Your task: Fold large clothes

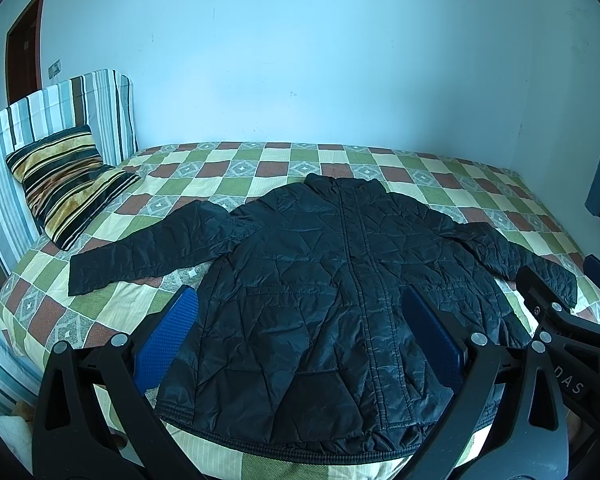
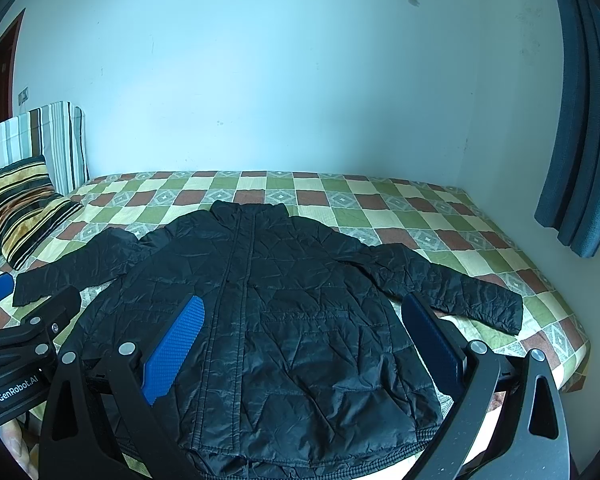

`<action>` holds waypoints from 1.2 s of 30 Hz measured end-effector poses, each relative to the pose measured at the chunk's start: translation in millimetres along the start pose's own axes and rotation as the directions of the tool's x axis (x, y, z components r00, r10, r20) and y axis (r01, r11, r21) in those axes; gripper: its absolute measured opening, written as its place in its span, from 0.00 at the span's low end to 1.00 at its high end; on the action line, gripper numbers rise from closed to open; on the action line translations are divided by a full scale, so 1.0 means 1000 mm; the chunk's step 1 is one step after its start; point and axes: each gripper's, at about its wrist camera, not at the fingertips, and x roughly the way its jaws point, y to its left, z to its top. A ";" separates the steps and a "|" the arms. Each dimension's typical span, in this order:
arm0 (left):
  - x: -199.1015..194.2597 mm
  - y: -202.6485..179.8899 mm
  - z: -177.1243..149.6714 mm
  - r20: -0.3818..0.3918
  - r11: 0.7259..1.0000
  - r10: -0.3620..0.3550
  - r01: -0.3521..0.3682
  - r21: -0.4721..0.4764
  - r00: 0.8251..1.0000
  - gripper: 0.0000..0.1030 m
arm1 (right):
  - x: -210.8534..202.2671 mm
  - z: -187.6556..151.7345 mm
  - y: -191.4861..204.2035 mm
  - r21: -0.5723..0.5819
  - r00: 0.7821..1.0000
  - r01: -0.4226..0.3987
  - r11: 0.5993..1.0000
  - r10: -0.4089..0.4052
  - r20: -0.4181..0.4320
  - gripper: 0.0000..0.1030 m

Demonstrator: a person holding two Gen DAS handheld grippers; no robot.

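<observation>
A black quilted jacket (image 1: 320, 280) lies flat and zipped on the checked bedspread (image 1: 380, 160), collar toward the wall, both sleeves spread out sideways. It also shows in the right wrist view (image 2: 284, 312). My left gripper (image 1: 300, 308) is open and empty, hovering above the jacket's lower half. My right gripper (image 2: 304, 320) is open and empty, also above the lower half, toward the jacket's right side. The right gripper shows at the right edge of the left wrist view (image 1: 556, 292). The left gripper shows at the left edge of the right wrist view (image 2: 24, 304).
A striped pillow (image 1: 68, 184) leans on a striped headboard (image 1: 60, 112) at the bed's left end. A pale wall (image 1: 300, 60) runs behind the bed. A blue curtain (image 2: 580, 120) hangs at the right. The bed's near edge (image 2: 572, 364) lies just below the jacket hem.
</observation>
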 end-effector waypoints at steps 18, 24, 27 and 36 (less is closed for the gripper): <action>0.001 0.001 -0.001 -0.001 1.000 0.003 -0.003 -0.001 1.000 0.98 | 0.000 -0.002 0.000 -0.002 1.000 0.001 1.000 -0.001 0.001 0.95; 0.008 0.007 -0.004 -0.011 1.000 0.018 -0.018 -0.003 1.000 0.98 | 0.008 -0.004 0.000 0.018 1.000 -0.004 1.000 0.004 -0.011 0.95; 0.028 0.016 -0.009 -0.048 0.999 0.034 -0.035 -0.014 0.998 0.98 | 0.018 -0.009 -0.010 0.045 1.000 0.010 0.999 -0.010 -0.007 0.95; 0.099 0.056 -0.019 -0.150 0.987 0.122 -0.136 -0.089 0.981 0.98 | 0.077 -0.024 -0.092 0.225 0.993 0.108 0.968 -0.093 -0.073 0.95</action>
